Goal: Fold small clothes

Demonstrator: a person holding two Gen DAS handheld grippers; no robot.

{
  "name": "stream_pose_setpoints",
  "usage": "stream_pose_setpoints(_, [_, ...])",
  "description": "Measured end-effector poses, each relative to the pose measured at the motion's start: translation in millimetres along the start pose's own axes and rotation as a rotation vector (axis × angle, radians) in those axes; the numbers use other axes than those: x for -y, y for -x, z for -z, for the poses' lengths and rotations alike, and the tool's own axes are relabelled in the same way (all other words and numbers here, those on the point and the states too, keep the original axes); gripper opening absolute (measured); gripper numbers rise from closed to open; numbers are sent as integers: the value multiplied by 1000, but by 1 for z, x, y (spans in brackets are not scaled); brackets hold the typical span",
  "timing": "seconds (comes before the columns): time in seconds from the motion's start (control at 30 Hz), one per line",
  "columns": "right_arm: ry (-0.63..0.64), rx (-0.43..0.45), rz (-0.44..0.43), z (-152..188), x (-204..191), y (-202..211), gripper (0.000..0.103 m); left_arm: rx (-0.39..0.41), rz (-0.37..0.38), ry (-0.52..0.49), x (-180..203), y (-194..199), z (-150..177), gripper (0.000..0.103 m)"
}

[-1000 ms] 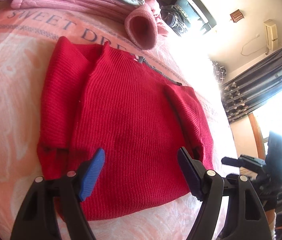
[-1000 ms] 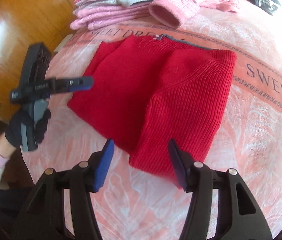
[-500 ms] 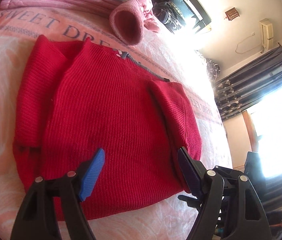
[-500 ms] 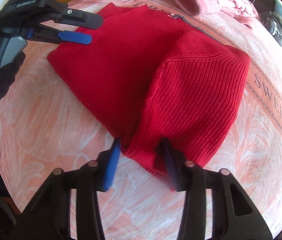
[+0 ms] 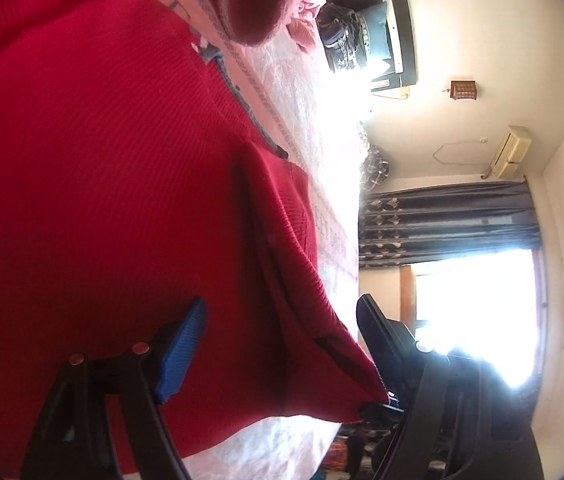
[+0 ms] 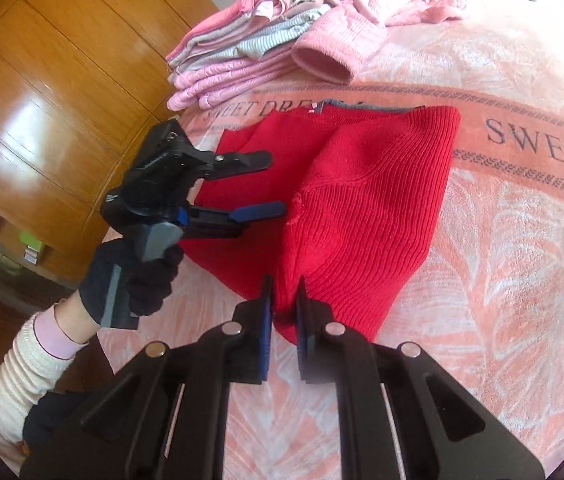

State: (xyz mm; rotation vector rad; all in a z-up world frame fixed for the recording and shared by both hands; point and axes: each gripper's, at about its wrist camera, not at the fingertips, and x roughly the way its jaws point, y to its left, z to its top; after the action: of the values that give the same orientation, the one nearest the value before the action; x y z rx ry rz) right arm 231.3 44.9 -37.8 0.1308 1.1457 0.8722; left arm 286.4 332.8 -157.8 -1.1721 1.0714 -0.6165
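- Since earlier: right gripper has clamped the red rib-knit sweater hem.
- Left gripper: blue-padded jaws spread above sweater.
- Bedspread: pink, fleecy, lettered.

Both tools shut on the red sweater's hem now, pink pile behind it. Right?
Not quite. Only the right tool is shut on the red sweater, at its near hem. The left tool is open over the sweater's left side, as the right wrist view shows. The pink pile does lie behind it.
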Motion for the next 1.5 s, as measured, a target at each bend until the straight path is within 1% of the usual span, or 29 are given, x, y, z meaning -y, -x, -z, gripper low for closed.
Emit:
stream_pose_setpoints(0.1, [-7, 17, -23, -3, 1, 9, 8, -3, 55, 43, 1, -26, -5, 77])
stream_pose_setpoints(0.17, [-14, 28, -43, -3, 4, 14, 8, -7, 66, 51, 4, -41, -10, 80])
stream_pose_setpoints(0.2, [-17, 34, -54, -3, 5, 16, 8, -7, 66, 56, 5, -47, -10, 83])
stream_pose_setpoints(0.3, [-19, 47, -75, -5, 6, 20, 9, 17, 77, 71, 10, -57, -15, 84])
stream_pose_setpoints(0.4, [-13, 52, -82, -4, 6, 21, 9, 24, 139, 65, 22, -60, -15, 84])
stream_pose_setpoints(0.47, [-14, 57, -85, -4, 7, 22, 9, 2, 143, 40, 31, -64, -12, 84])
stream_pose_setpoints(0.53, [-20, 67, -91, -4, 9, 25, 9, -28, 127, 18, 36, -73, -9, 84])
stream_pose_setpoints(0.6, [-29, 71, -98, -5, 9, 26, 9, -32, 113, 16, 36, -78, -10, 84])
stream_pose_setpoints(0.7, [-25, 69, -102, -3, 6, 27, 9, -20, 109, 42, 31, -82, -19, 78])
stream_pose_setpoints(0.77, [-18, 66, -103, -2, 4, 27, 9, -12, 96, 35, 28, -85, -27, 74])
stream_pose_setpoints(0.83, [-13, 65, -101, 1, 3, 28, 9, 4, 81, 31, 23, -84, -34, 60])
stream_pose_setpoints(0.87, [-13, 64, -103, 1, 3, 28, 9, 11, 86, 35, 20, -84, -38, 56])
stream_pose_setpoints(0.93, [-18, 62, -107, 3, 3, 27, 9, 17, 90, 36, 14, -83, -43, 35])
stream_pose_setpoints(0.97, [-20, 60, -108, 4, 4, 26, 9, 15, 83, 23, 14, -85, -44, 29])
stream_pose_setpoints(1.0, [-19, 56, -107, 4, 4, 25, 9, 13, 72, 3, 14, -84, -44, 20])
stream_pose_setpoints(1.03, [-18, 52, -107, 6, 4, 23, 9, 16, 58, -22, 16, -84, -44, 16])
stream_pose_setpoints(1.13, [-14, 36, -112, 8, 1, 18, 9, 47, 45, -85, 25, -77, -42, 15])
stream_pose_setpoints(1.3, [14, 24, -132, 8, -16, 11, 9, 81, 40, -209, 48, -49, -36, 15])
stream_pose_setpoints(1.4, [36, 19, -155, 4, -32, 4, 9, 96, 69, -241, 56, -26, -35, 15])
stream_pose_setpoints(1.5, [63, 9, -180, -2, -54, -8, 9, 94, 80, -272, 63, -3, -40, 15])
